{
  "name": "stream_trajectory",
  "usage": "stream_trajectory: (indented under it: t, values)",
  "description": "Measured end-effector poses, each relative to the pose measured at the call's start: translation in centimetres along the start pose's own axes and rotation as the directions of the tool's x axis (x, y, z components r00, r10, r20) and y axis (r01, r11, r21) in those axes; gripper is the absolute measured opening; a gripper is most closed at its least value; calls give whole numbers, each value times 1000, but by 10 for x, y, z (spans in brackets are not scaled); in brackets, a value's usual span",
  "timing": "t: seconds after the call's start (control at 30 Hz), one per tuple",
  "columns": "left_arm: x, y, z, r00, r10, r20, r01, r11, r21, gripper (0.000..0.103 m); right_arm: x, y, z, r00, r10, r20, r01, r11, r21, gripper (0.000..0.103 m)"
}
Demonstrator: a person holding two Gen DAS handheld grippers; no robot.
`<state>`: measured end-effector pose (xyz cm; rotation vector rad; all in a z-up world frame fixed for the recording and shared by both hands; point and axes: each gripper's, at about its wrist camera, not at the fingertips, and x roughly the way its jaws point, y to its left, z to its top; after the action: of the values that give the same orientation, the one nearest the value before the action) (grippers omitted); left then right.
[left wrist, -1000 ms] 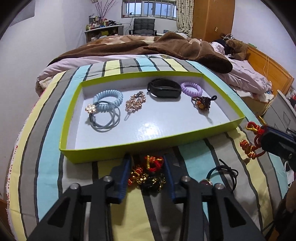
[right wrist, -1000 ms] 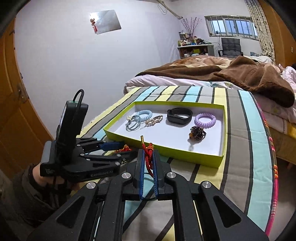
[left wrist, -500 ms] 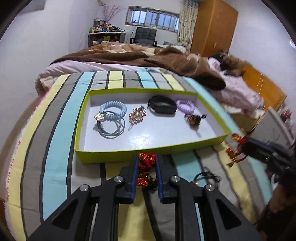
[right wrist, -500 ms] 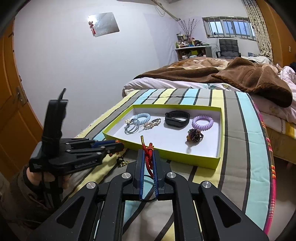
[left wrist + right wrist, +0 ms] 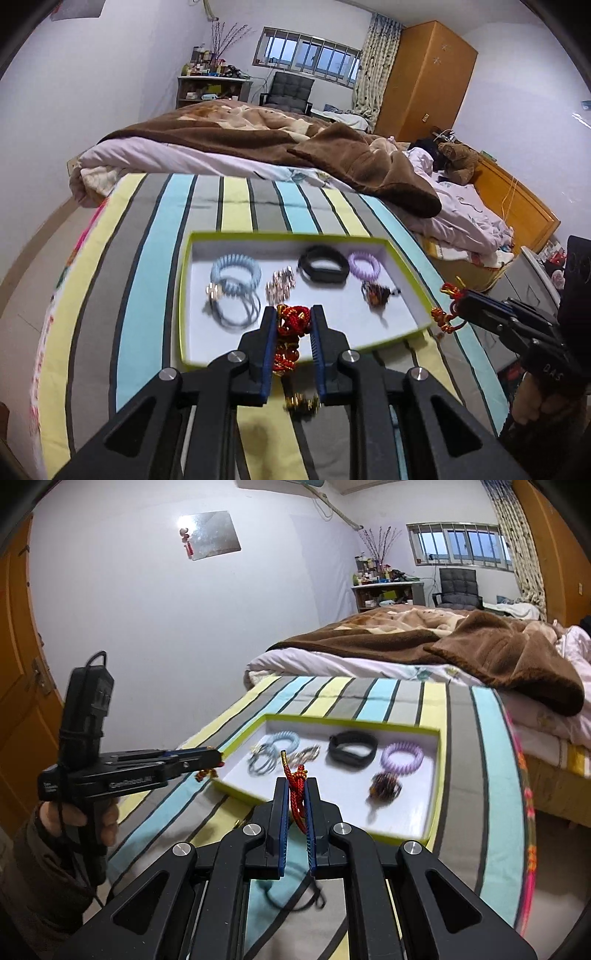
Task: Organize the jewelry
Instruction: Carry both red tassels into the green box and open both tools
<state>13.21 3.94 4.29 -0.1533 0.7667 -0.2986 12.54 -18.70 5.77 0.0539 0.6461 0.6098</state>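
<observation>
Left wrist: red knotted bracelet [image 5: 292, 325] pinched between left claw [image 5: 293, 314] fingers.

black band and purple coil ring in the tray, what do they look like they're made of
Black band: probably silicone or rubber, matte; smooth, even surface with a soft dull sheen, no links or weave showing.
Purple coil ring: probably plastic, semi-glossy; it is a spiral of telephone-cord turns with small highlights.
Both lie in the tray; motion blur leaves the finer texture open.

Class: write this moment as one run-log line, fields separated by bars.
left gripper: shut on red beaded ornament | right gripper: shut on red knotted cord | green tray: five pieces inside | on striped cover
</observation>
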Motion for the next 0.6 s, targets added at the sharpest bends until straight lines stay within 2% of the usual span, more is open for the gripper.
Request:
stream_trajectory:
  t: [0.17, 0.33, 0.47, 0.53, 0.6]
  values:
    - [28, -4, 18, 999, -23, -33, 24, 1000, 15, 19, 28, -11, 14, 999, -25, -34, 26, 1000, 8, 8]
    - [56, -10, 17, 997, -18, -76, 21, 999, 32, 19, 60, -22, 20, 996, -44, -80, 45, 999, 8, 8]
    - [70, -16, 10, 994, 60, -94, -52, 995, 89, 19, 85, -30, 19, 990, -61, -128, 61, 998, -8, 8]
    - [78, -15, 8, 992, 48, -116, -39, 996, 79, 19, 92, -32, 17, 987, -74, -146, 71, 997, -23, 8]
    - [82, -15, 5, 990, 78, -121, -68, 994, 86, 19, 100, -35, 15, 982, -82, -167, 78, 996, -30, 8]
